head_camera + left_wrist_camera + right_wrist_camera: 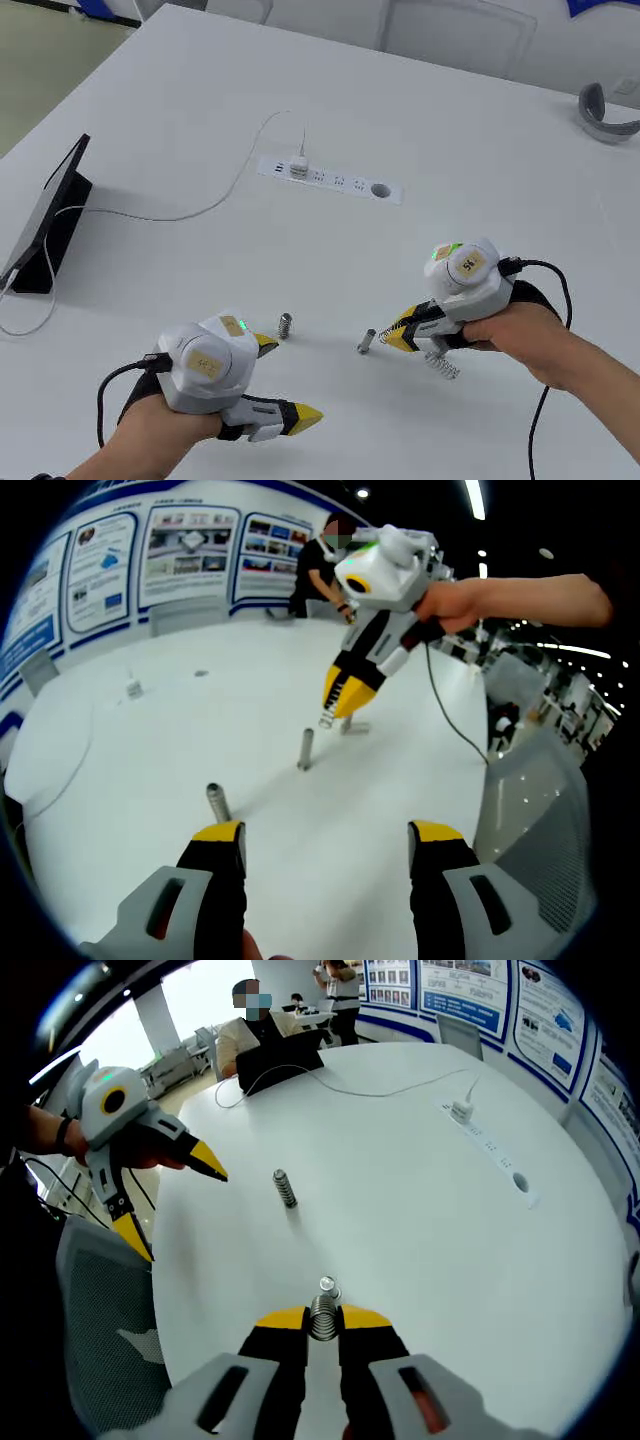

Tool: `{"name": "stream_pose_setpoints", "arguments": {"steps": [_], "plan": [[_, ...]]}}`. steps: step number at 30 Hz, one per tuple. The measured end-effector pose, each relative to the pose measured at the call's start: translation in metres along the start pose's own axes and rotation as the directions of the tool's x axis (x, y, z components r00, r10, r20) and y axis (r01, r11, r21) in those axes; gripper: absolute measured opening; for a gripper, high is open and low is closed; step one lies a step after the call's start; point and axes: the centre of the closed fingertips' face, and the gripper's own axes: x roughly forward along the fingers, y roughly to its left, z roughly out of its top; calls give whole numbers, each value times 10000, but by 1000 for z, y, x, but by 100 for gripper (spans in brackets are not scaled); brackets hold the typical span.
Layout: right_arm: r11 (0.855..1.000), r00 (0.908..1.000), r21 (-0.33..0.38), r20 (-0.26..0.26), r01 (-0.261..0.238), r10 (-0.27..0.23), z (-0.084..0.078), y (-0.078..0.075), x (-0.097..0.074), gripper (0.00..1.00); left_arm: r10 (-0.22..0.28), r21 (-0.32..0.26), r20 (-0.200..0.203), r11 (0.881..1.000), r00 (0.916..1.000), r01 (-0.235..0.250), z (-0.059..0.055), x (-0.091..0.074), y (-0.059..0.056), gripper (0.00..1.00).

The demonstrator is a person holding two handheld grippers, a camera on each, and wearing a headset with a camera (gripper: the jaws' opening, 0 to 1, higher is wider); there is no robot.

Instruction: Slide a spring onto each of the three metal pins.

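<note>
Metal spring [321, 1310] pinched by right hand-held gripper [323, 1322] near pin [327, 1284].

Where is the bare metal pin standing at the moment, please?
In the head view the bare pin stands on the white table just ahead of the right gripper, which holds a spring; a spring-covered pin stands to its left.
</note>
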Motion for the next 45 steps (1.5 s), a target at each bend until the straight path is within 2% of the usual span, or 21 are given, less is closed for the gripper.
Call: {"name": "stream_pose_setpoints", "arguments": {"steps": [11, 23, 34, 45], "plan": [[9998, 10000, -213, -77, -38, 37, 7, -3, 6, 13, 44, -35, -93, 10000, 9999, -44, -3, -3, 2, 69], [9993, 9997, -321, -201, -176, 169, 8, -2, 15, 13, 12, -184, -220, 9998, 9998, -16, -11, -7, 2, 70], [9994, 9995, -208, -198, -260, 255, 13, -3, 22, 13, 164, -231, -163, 9996, 9997, -168, -9, -11, 7, 71], [9981, 9989, -579, -420, -219, 195, 10, 0, 33, 13, 302, -256, -120, 9992, 9995, -305, -7, -14, 12, 71]]}}
